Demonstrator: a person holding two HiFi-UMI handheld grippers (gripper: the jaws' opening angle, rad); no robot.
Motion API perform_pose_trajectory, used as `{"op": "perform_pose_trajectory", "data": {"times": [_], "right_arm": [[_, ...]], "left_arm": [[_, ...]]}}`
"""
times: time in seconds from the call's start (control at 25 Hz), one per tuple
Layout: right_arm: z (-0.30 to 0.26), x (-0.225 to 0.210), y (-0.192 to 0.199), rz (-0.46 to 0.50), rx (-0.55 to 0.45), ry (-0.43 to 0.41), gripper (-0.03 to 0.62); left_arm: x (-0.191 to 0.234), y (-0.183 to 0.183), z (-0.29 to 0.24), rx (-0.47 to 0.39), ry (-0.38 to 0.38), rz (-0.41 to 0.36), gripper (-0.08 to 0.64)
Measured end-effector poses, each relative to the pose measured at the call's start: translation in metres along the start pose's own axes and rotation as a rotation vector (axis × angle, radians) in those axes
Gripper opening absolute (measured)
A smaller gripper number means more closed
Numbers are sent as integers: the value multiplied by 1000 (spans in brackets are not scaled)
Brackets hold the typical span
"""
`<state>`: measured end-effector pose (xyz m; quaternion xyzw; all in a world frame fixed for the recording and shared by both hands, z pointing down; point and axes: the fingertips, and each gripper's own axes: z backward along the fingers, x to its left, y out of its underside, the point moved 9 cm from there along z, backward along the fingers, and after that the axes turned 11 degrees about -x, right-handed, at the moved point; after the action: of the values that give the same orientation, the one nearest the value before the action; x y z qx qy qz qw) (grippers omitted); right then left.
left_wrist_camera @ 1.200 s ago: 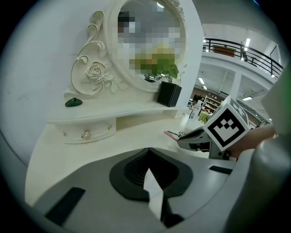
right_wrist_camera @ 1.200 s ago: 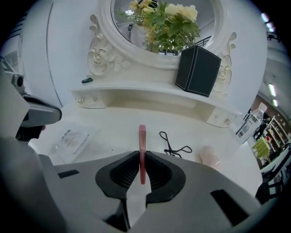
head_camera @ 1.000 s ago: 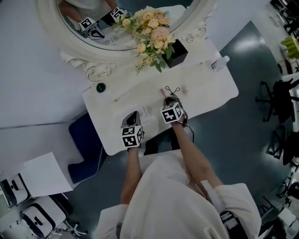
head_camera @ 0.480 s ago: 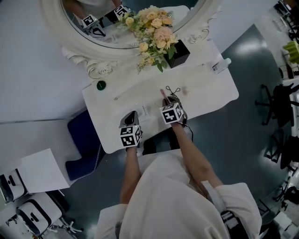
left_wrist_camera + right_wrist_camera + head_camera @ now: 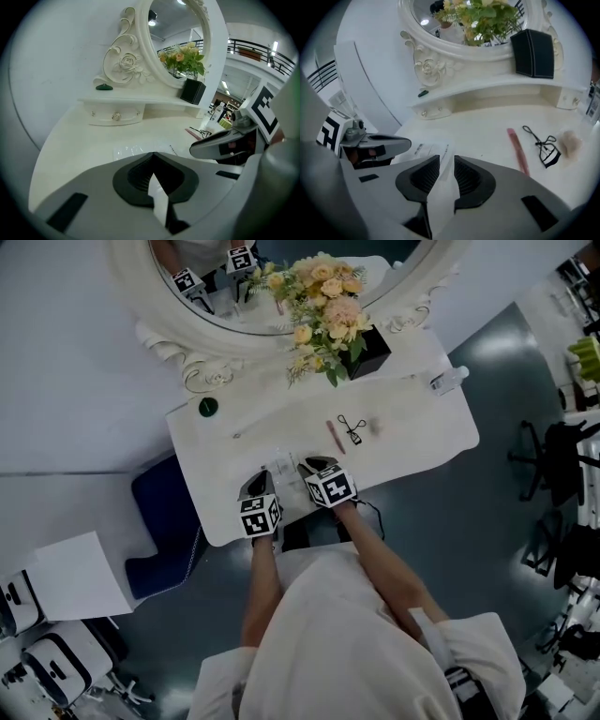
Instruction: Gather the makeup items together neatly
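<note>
Dressing table (image 5: 412, 442): white top, smooth, low sheen. Mirror frame (image 5: 123, 65): white, carved in relief, satin finish. Mirror glass (image 5: 440, 18): highly reflective. Flower box (image 5: 533, 53): black, matt, leather-like, with a stitched edge. Eyelash curler (image 5: 544, 147): thin black wire, looks metal. Stick (image 5: 518, 151): pink, smooth. Sachet (image 5: 136, 150): clear glossy film, creased. Right gripper (image 5: 446, 159): matt grey plastic shell; pads (image 5: 425, 174) dark and ribbed. Floor (image 5: 487, 343): dark, polished, showing glare

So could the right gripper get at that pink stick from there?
Probably yes. The right gripper, its jaws just opening with nothing between them, is close to the pink stick, with only bare tabletop between.
</note>
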<state>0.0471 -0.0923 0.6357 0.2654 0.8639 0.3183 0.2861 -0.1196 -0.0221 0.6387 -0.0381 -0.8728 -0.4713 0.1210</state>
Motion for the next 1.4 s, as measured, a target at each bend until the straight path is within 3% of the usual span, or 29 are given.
{"op": "perform_pose_trajectory", "data": {"times": [0.12,0.32,0.6,0.76,1.08,1.24,1.4], "right_arm": [[-8,5,13,-27,59,-19,149],[-16,1,19,-160,89,-21,147],[-21,9,22,-246,107,-86,49],[-16,9,21,-291,72,-96,40],[5,-16,19,-516,-138,71,40],[20,-24,26,-588,-220,189,40],[34,-26,38,-662,-294,274,40]], "left_arm": [[5,5,1,18,-5,20,12],[8,12,-4,46,4,39,12],[9,16,-9,70,23,45,12],[8,10,-9,57,30,36,12],[-1,-13,-19,8,94,-32,12],[-14,-12,-28,32,168,-83,12],[-34,-5,-46,95,276,-187,12]]}}
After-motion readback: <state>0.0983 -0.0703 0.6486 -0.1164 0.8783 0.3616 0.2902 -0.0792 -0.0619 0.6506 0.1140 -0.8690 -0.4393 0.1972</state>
